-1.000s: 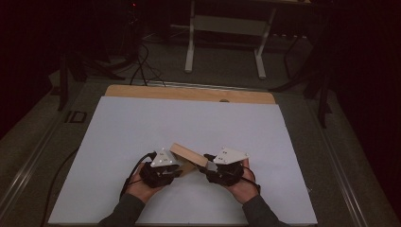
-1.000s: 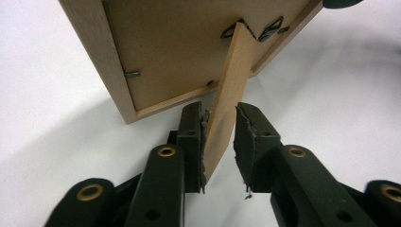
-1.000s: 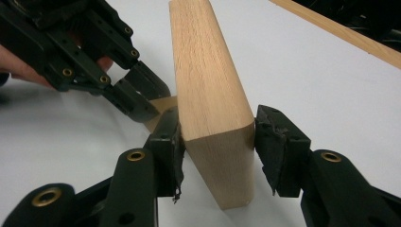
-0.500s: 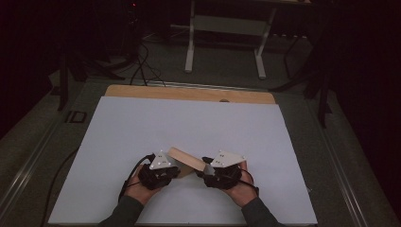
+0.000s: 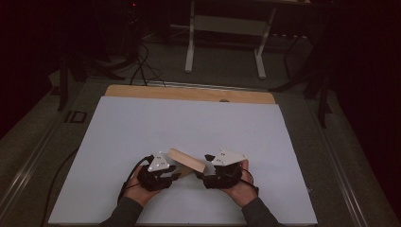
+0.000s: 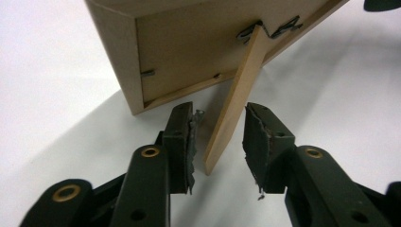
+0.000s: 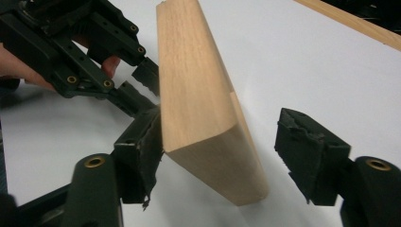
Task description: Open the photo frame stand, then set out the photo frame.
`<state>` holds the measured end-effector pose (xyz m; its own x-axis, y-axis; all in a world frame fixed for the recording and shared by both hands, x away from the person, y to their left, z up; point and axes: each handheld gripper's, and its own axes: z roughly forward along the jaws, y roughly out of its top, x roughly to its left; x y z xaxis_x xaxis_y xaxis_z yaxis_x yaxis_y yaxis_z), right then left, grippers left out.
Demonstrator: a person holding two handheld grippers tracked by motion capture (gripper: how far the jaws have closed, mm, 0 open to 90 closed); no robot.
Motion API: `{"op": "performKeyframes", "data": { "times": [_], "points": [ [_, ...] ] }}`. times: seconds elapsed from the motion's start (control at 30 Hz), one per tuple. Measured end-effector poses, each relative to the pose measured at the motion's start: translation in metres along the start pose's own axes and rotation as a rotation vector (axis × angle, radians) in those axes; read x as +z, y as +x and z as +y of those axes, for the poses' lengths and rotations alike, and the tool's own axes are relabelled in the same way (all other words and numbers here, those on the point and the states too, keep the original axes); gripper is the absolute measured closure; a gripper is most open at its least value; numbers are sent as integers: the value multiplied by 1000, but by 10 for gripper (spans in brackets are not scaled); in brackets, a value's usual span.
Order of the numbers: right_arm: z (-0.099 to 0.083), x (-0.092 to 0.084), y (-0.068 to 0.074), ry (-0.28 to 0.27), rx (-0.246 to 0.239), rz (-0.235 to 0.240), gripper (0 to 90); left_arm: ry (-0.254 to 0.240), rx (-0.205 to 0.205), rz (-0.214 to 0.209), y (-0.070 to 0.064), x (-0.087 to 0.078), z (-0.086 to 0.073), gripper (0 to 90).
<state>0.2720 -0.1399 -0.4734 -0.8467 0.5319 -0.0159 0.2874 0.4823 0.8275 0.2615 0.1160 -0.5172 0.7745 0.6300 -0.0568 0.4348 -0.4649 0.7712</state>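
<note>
The white counter (image 5: pixel 189 132) spreads wide across the high view, a strip of bare wood running along its far edge at twelve o'clock, and all the action sits down at six o'clock near the person's side. There a wooden picture frame (image 5: pixel 187 161) stands tilted on the white surface, right between the two hands, its light wood face angled toward the right hand and its brown backing toward the left. In the right gripper view the frame (image 7: pixel 203 123) looms large, leaning, its lower corner down on the counter. The left gripper (image 5: pixel 163 174) sits at about seven o'clock of the frame, the right gripper (image 5: pixel 215 174) at about five o'clock, each cradled in a hand with a grey three-cornered plate on top. Now the right gripper's fingers (image 7: pixel 312 151): they have just been opening, they stand wide apart with the frame's end between them, the left-hand pad sitting right against the wood and the other well clear of it, so no squeeze there. Over in the left gripper view, the frame's back (image 6: pixel 189 52) fills the top, and its thin fold-out stand (image 6: pixel 231 109) slants down from a small metal hinge to the counter. The left gripper (image 6: pixel 218 142) has just been opening too, and its fingers (image 6: pixel 182 137) stand apart on either side of the stand's lower tip, a gap showing on both sides, neither pad pressing on it.
</note>
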Motion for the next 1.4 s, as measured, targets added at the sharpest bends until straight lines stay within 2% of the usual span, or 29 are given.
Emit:
{"op": "performKeyframes", "data": {
  "times": [0.3, 0.53, 0.93, 1.07, 1.23, 1.33, 1.37, 1.4],
  "points": [
    [-2, -4, -4, 5, 3, 10, 305, -45, -7, 31, 2, -10, -3, 551],
    [-5, -10, -7, 1, 11, 31, 313, -102, -39, 50, 5, -23, -8, 548],
    [-8, -35, -16, -60, 58, 86, 320, -117, -50, 79, 8, -31, -10, 573],
    [-9, -45, -23, -85, 77, 88, 333, -124, -56, 88, 9, -32, -8, 596],
    [-11, -53, -32, -116, 98, 72, 466, -132, -65, 88, 10, -33, -6, 643],
    [-12, -51, -36, -103, 112, 48, 584, -139, -79, 89, 10, -31, -4, 664],
    [-12, -51, -36, -103, 112, 48, 584, -139, -79, 89, 10, -31, -4, 680],
    [-15, -44, -38, -76, 129, 29, 694, -128, -78, 95, 9, -29, -3, 695]
  ]
}}
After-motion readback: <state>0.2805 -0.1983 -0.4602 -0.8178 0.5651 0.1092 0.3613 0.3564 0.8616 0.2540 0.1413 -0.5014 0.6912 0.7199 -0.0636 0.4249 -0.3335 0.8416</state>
